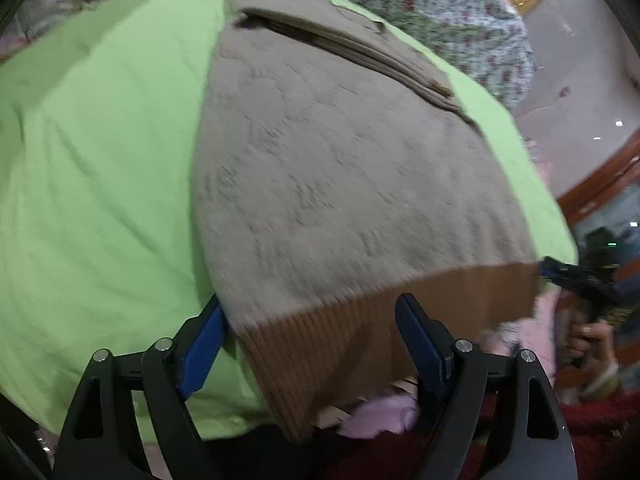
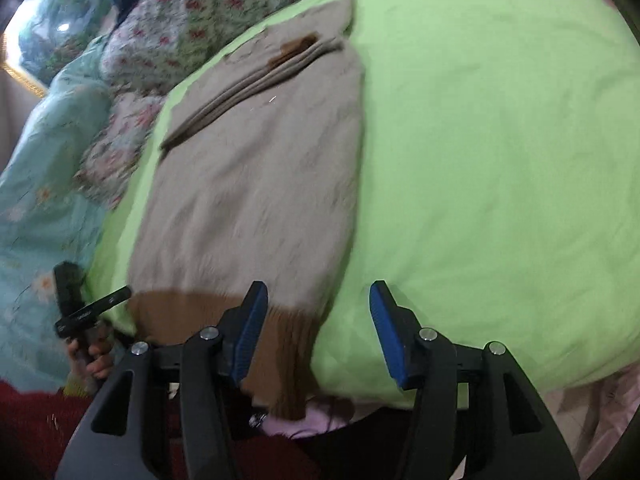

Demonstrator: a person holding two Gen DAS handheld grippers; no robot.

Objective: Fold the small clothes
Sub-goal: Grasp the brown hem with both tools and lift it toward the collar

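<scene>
A beige knit sweater lies flat on a bright green sheet, with a sleeve folded across its far end. Its brown ribbed hem hangs over the near edge. My left gripper is open, its blue pads standing wide on either side of the hem's left part without pressing it. My right gripper is open too, with the hem's right corner beside its left pad and bare sheet between the fingers.
A floral quilt lies beyond the sheet, and a pale blue flowered cover lies off to the left. Pink fabric and dark red cloth sit below the near edge. A hand shows at each side.
</scene>
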